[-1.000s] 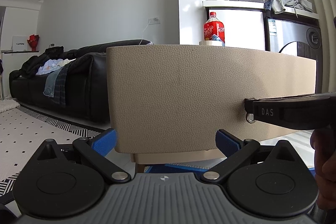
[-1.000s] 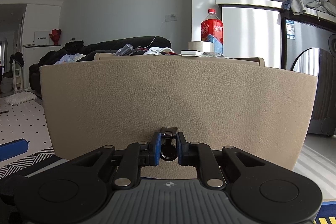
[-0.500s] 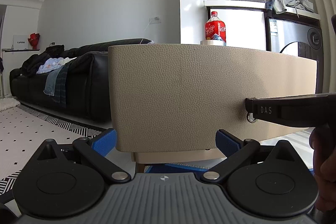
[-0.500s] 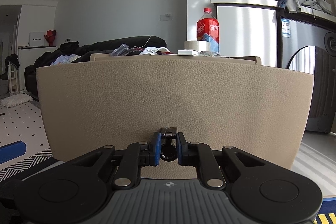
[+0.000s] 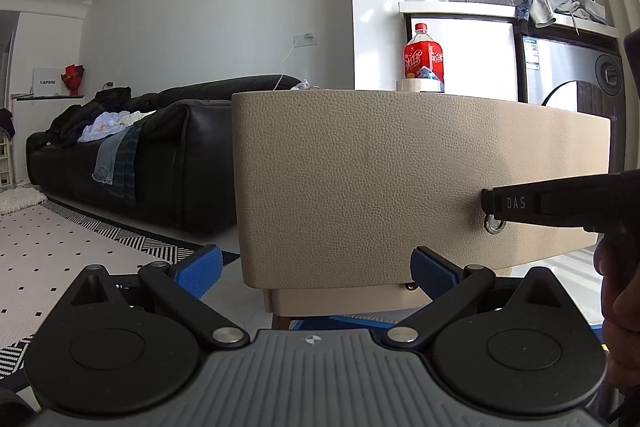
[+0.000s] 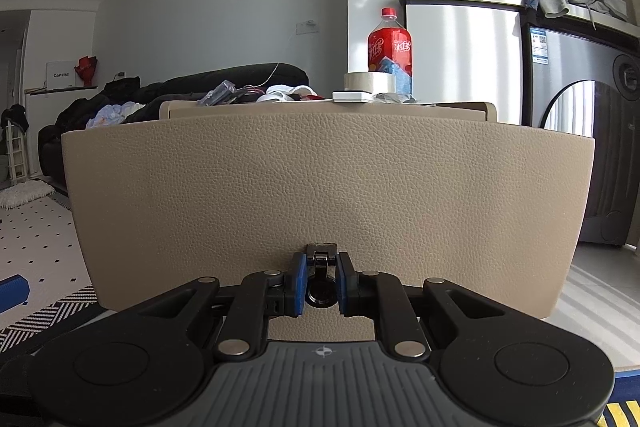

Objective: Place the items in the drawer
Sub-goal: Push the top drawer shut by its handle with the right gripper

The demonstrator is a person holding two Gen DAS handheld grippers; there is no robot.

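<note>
My right gripper point(image 6: 322, 285) has its jaws clenched on the drawer's ring pull point(image 6: 320, 281), the blue pads point(image 6: 299, 283) pressing it from both sides, low and central on the beige leather-textured drawer front point(image 6: 328, 195). From my right wrist view the drawer front stands forward of the cabinet body, whose top edge point(image 6: 328, 106) shows behind and above it. On top of that cabinet I see a roll of tape point(image 6: 370, 81), a flat white box point(image 6: 352, 95), a red soda bottle point(image 6: 390, 47) and a clutter of small things I cannot make out well, among them a clear plastic piece point(image 6: 218, 94). My left gripper point(image 5: 316, 269) hangs released, jaws wide apart with nothing between them, low and just in front of the drawer front's left lower corner point(image 5: 256, 267). In the left wrist view the right gripper's black finger point(image 5: 560, 205), marked DAS, reaches in from the right edge to the ring pull point(image 5: 495, 225), and part of the person's hand point(image 5: 620, 291) shows at the right edge. A black sofa point(image 5: 160, 163) strewn with clothes sits to the left, beyond a patterned rug point(image 5: 60, 247).
</note>
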